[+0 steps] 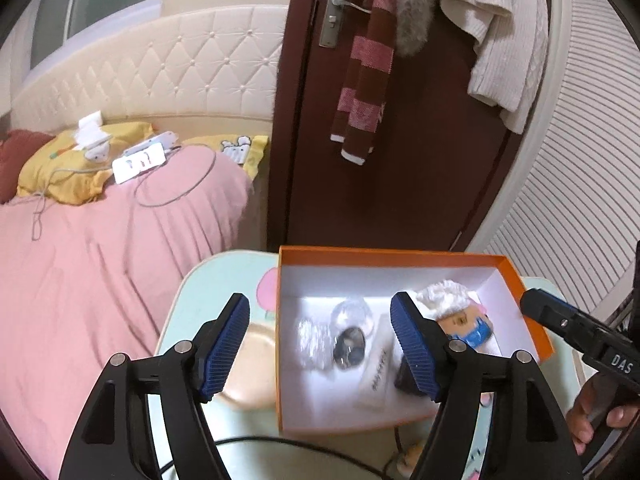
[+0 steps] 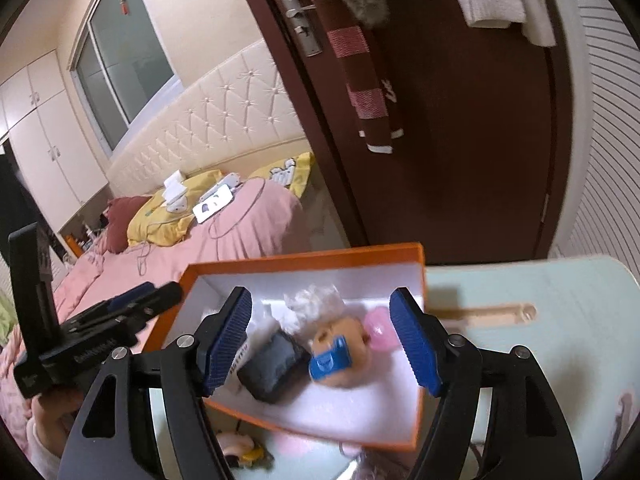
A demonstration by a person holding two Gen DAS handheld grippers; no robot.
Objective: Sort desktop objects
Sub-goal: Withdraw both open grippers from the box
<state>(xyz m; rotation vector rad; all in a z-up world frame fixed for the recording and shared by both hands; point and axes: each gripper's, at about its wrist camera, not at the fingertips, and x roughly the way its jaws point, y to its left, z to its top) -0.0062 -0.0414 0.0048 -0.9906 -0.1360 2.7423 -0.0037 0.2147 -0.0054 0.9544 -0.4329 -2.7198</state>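
Note:
An orange box (image 1: 384,254) with a white inside stands on a small pale green table (image 1: 208,292). In it lie a doll head (image 1: 464,320) with white hair and a blue mask, a clear round thing (image 1: 352,312), a dark oval piece (image 1: 349,348) and a white card (image 1: 378,376). My left gripper (image 1: 320,300) hangs open over the box's left half, its pads touching nothing. My right gripper (image 2: 322,296) is open above the box (image 2: 304,258), with the doll head (image 2: 340,340), a dark block (image 2: 274,368) and a pink piece (image 2: 380,328) below it.
A bed with a pink cover (image 1: 100,260) lies left of the table, with a power strip (image 1: 138,164) and a cable on it. A dark red door (image 1: 420,180) with a hanging scarf stands behind. A small toy (image 2: 240,446) lies on the table (image 2: 540,288) before the box.

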